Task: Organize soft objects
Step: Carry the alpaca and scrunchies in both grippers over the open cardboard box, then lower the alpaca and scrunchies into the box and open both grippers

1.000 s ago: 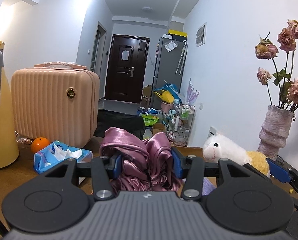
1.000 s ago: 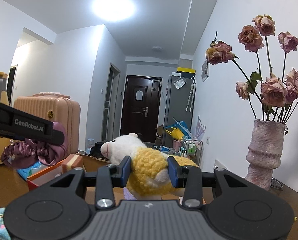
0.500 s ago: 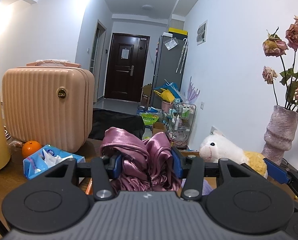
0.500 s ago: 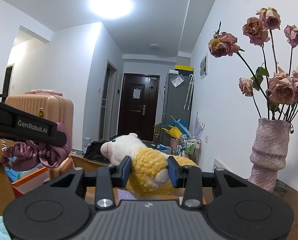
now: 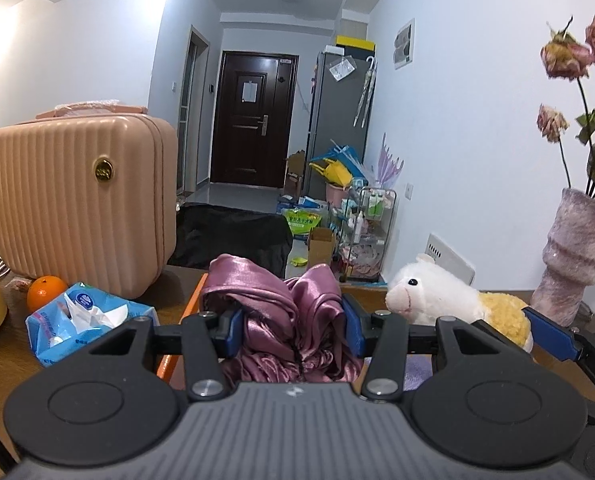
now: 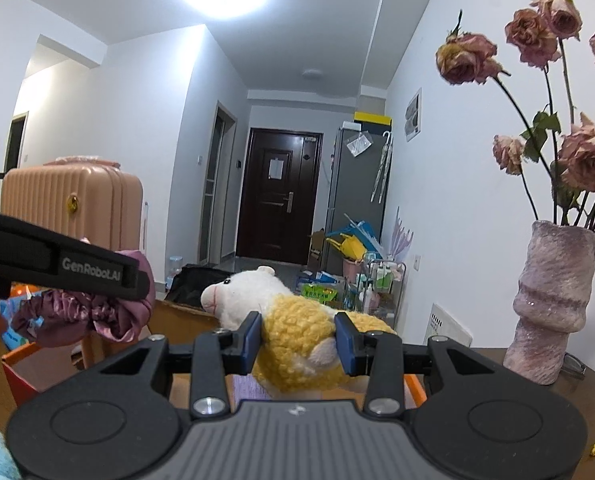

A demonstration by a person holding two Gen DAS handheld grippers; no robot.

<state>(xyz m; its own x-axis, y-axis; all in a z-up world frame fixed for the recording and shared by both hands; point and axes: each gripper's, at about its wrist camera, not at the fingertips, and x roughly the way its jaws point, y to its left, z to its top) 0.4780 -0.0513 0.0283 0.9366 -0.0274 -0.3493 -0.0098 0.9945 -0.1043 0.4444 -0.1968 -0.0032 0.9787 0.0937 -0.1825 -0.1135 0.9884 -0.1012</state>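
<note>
While both loads hang above the orange box [image 5: 189,308], a drop could miss.
Left gripper [image 5: 291,330] clamps the satin scrunchie [image 5: 273,312]; right gripper [image 6: 297,342] clamps the plush sheep [image 6: 297,336]; releasing early spills either onto the table.

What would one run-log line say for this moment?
left tongs: shut on purple satin cloth | right tongs: shut on plush sheep | both above orange box
</note>
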